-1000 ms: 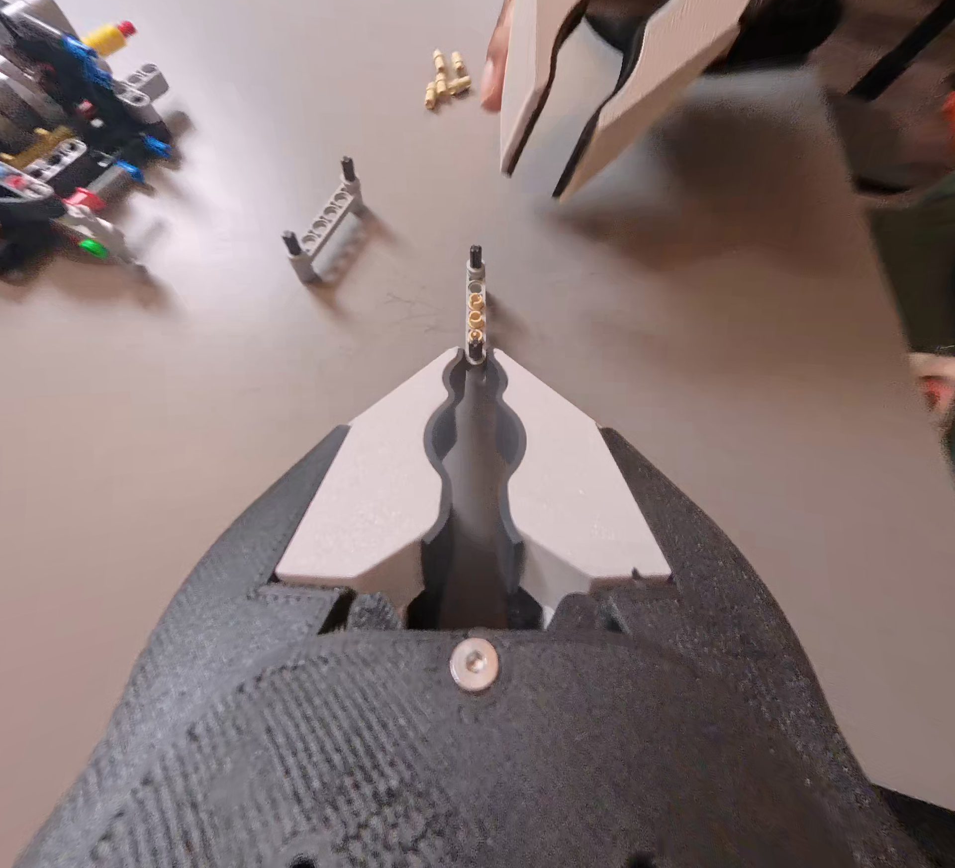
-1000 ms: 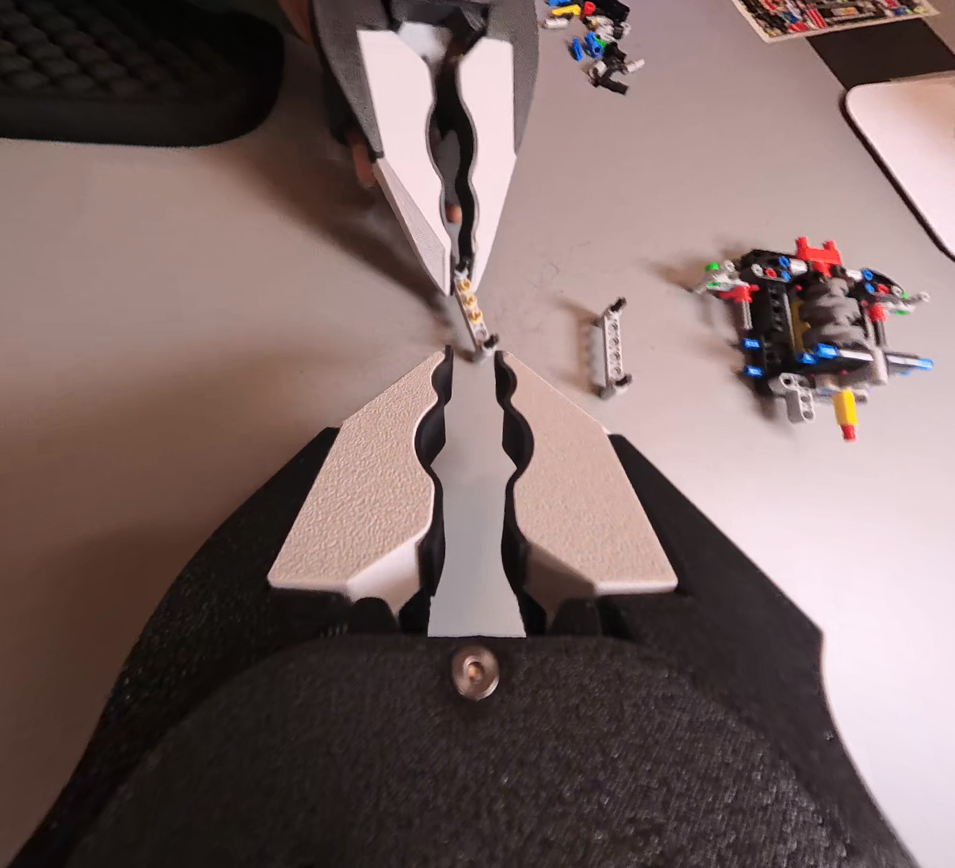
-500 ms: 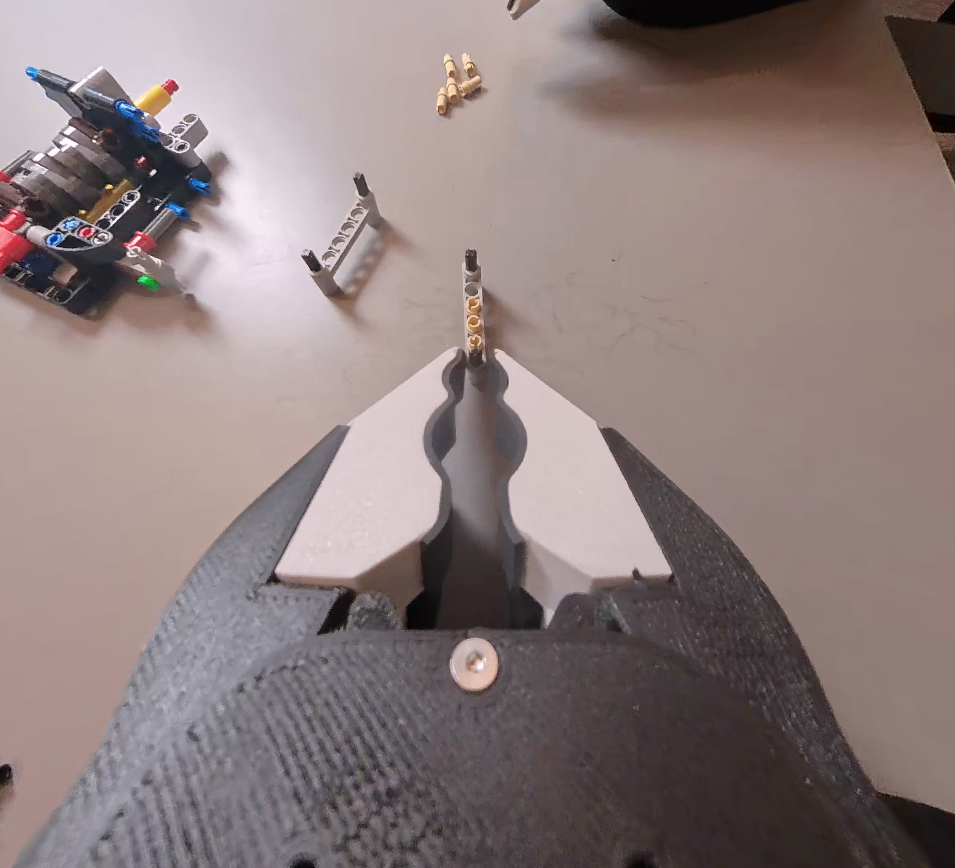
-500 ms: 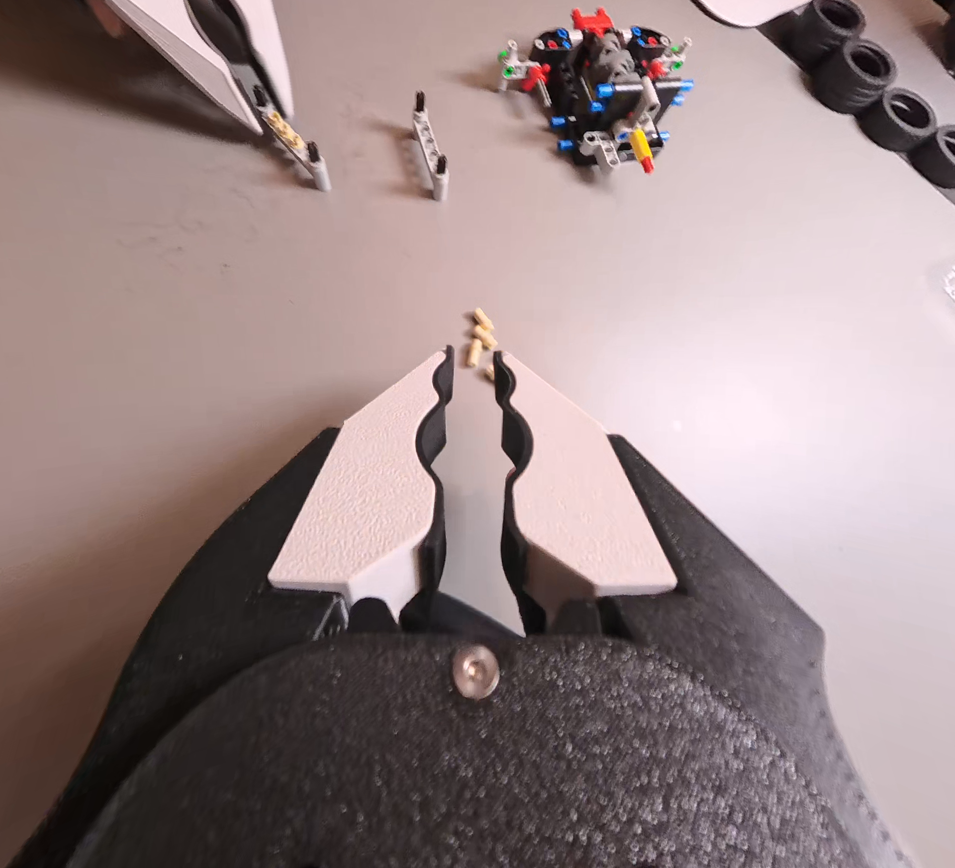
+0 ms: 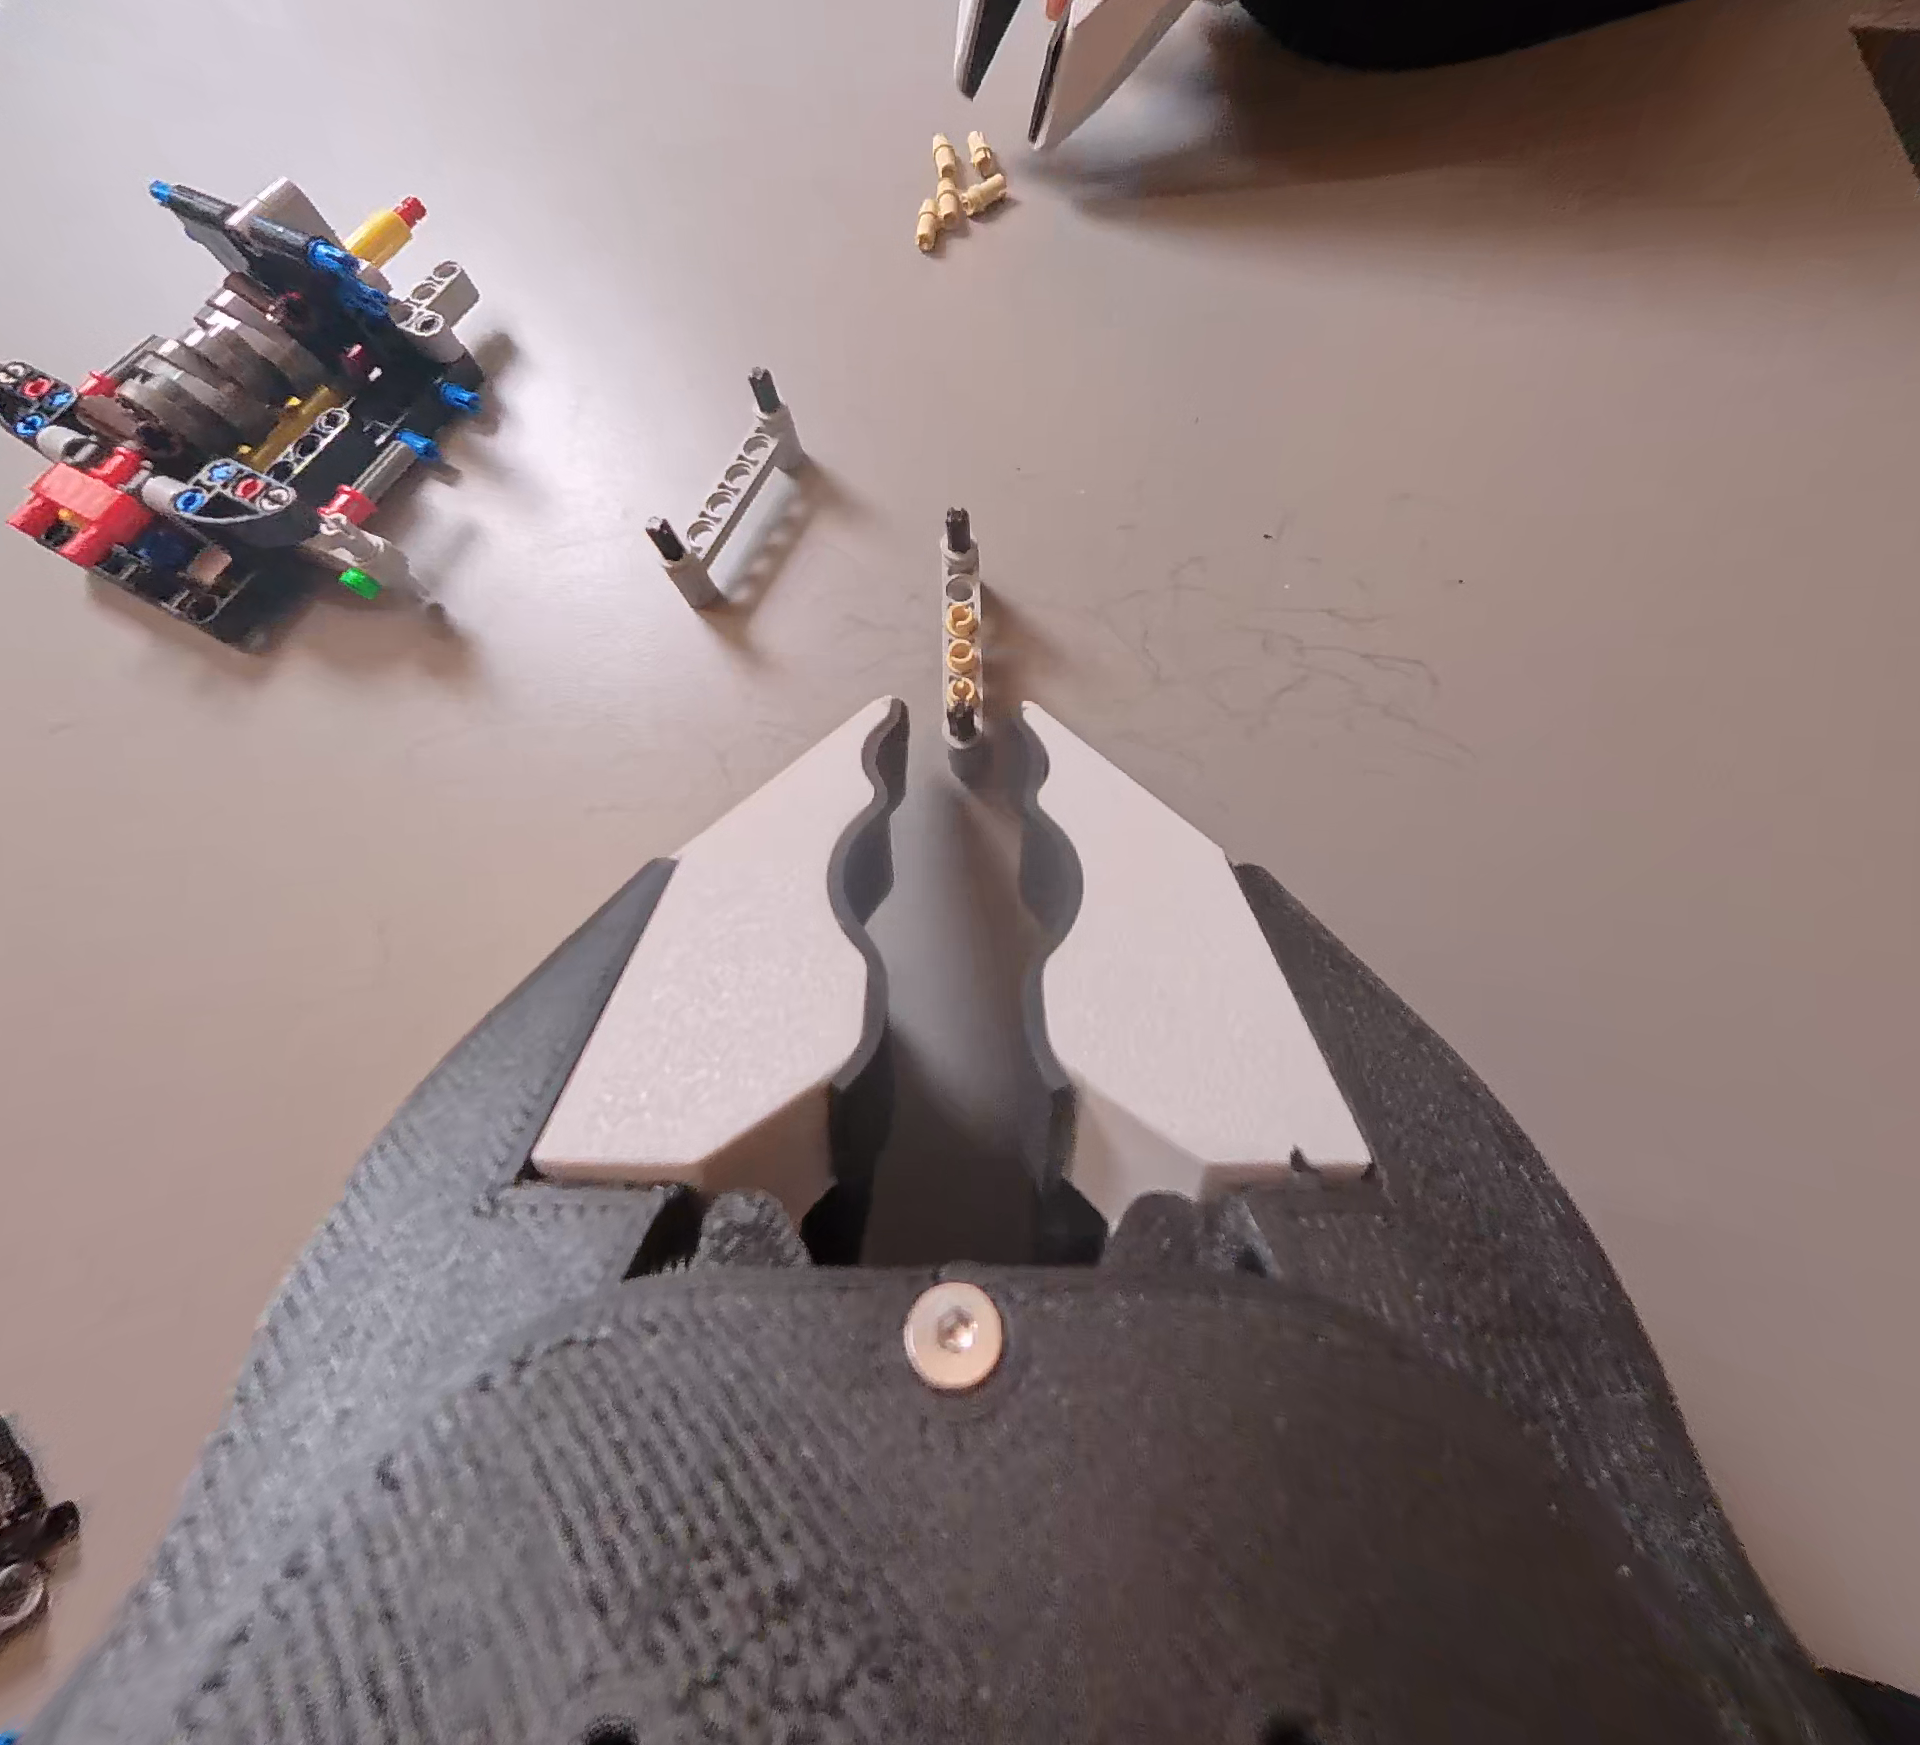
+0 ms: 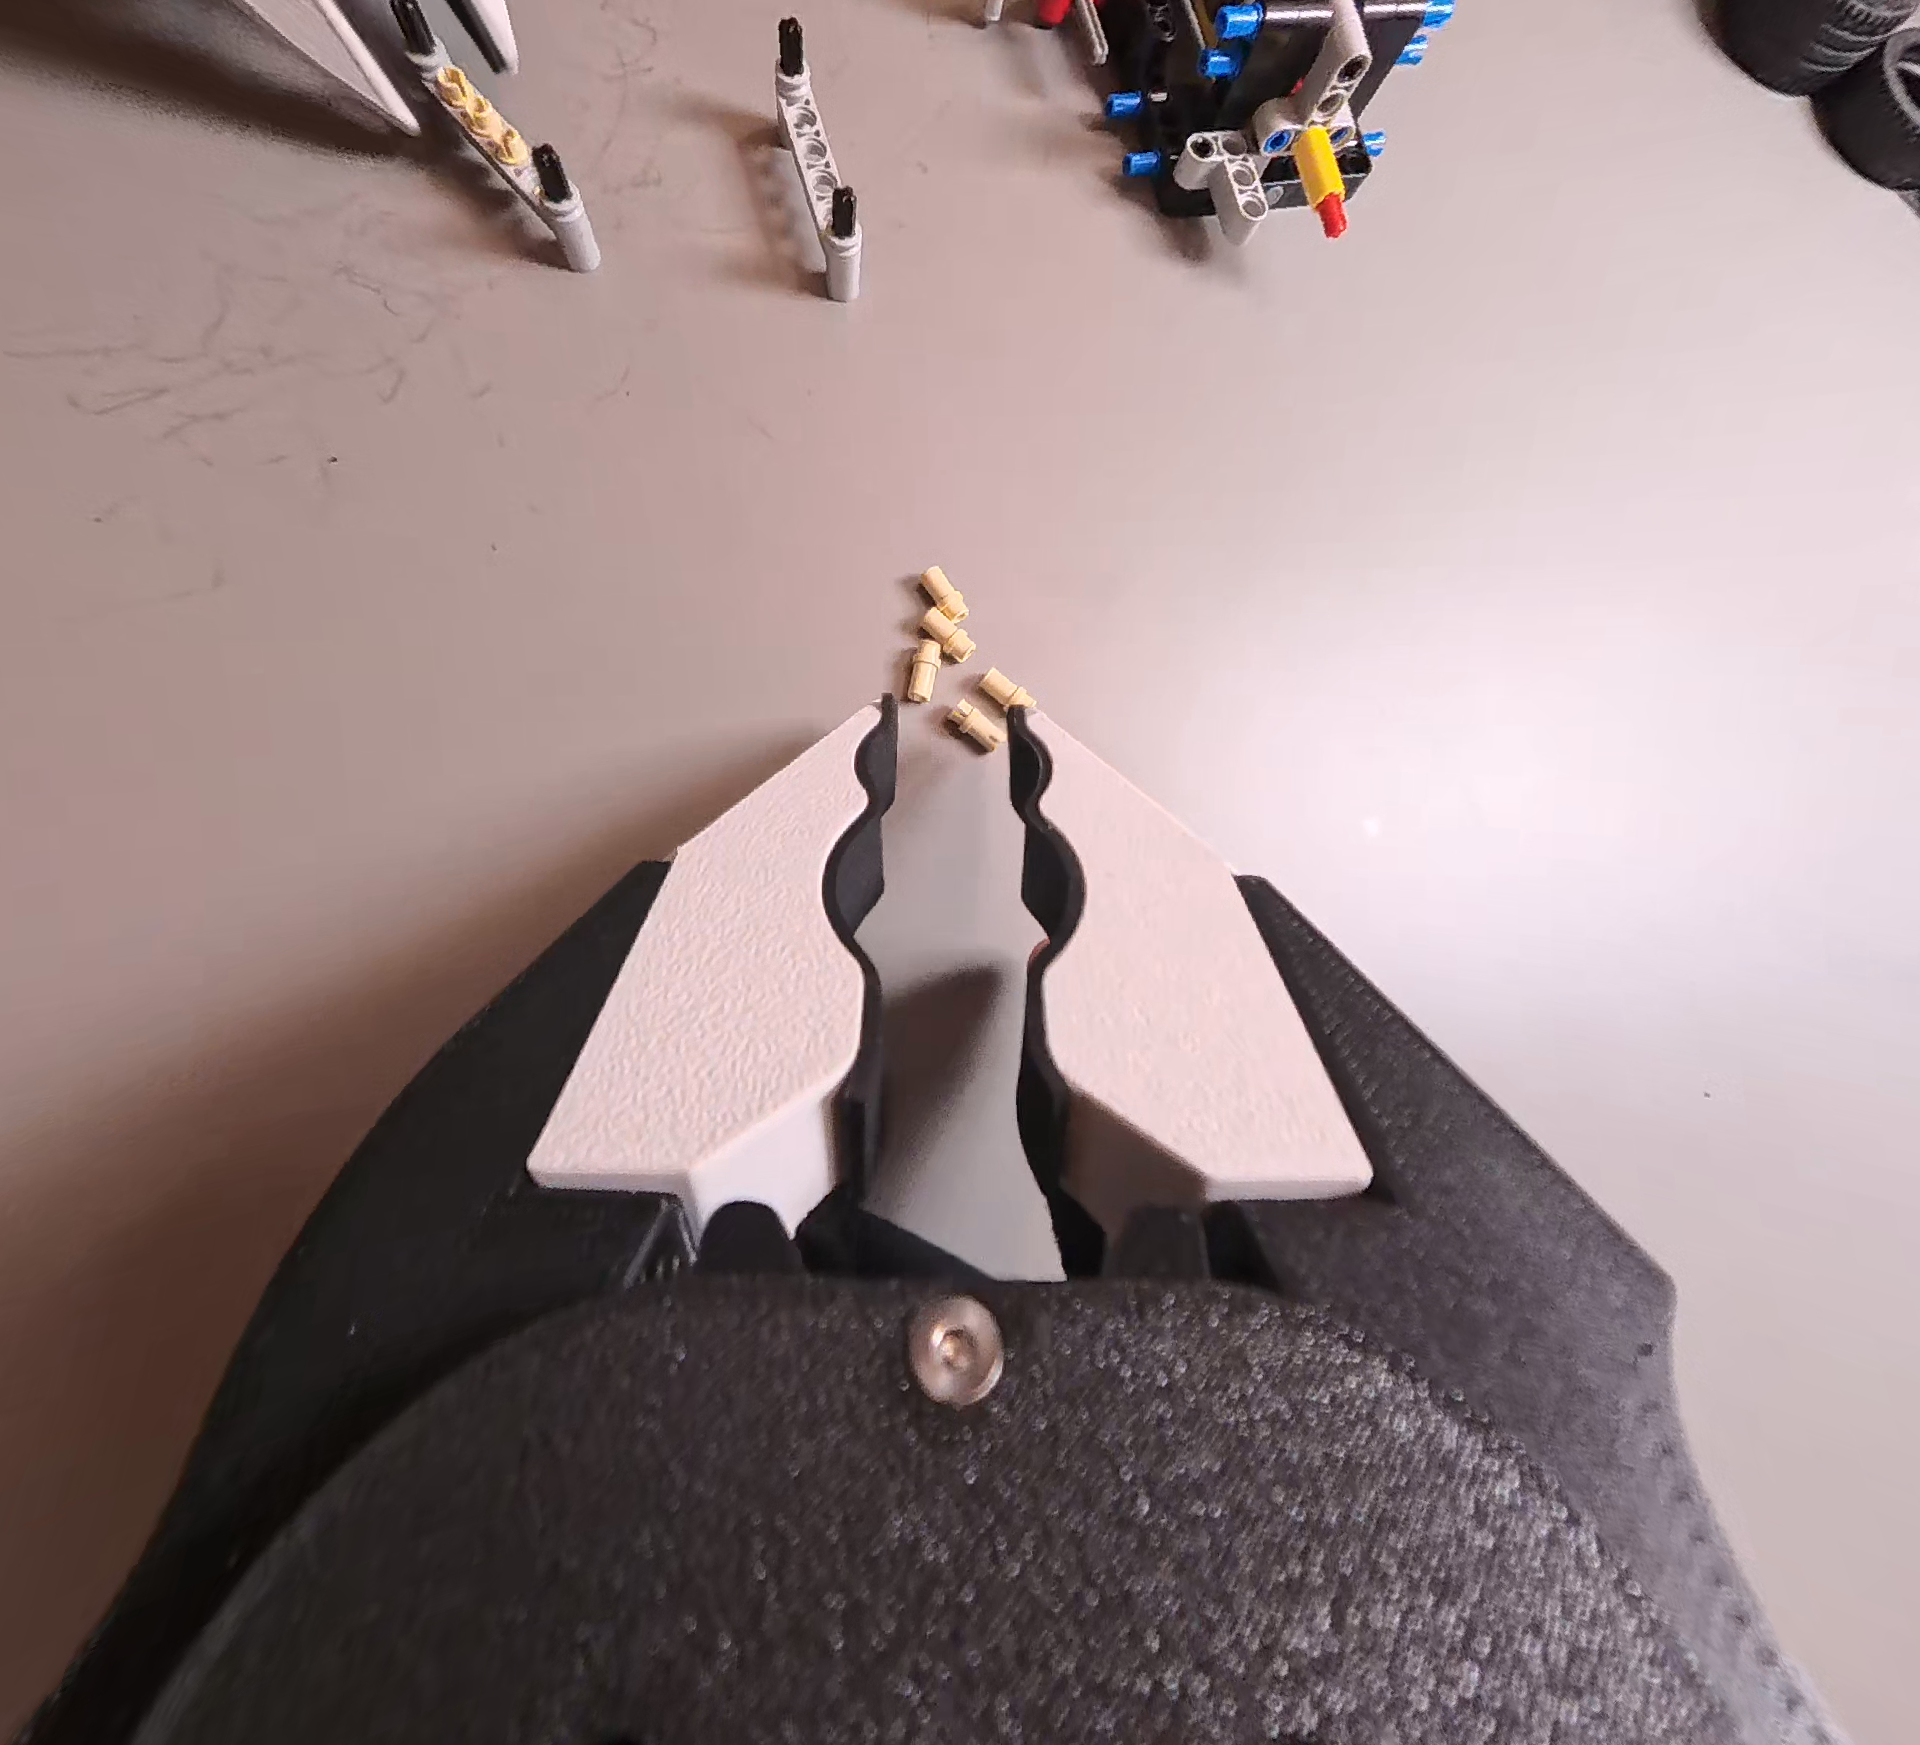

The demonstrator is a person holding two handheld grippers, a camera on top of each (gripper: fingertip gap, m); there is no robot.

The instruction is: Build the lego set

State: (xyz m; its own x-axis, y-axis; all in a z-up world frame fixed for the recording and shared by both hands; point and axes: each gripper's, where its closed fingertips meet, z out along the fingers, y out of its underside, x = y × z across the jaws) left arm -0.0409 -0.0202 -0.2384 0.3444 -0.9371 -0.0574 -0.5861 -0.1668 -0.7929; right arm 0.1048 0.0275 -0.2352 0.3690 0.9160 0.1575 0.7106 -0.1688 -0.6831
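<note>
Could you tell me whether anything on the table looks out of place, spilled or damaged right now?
Nothing looks spilled or broken. The only blemish is faint dark scribble-like scuffing on the table beside the grey beam with tan pins. The loose tan pins lie in a small cluster by the right gripper.

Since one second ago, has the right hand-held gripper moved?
Yes. The right hand-held gripper left the grey lego beam holding tan pins and now points at the loose tan pins, open.
</note>
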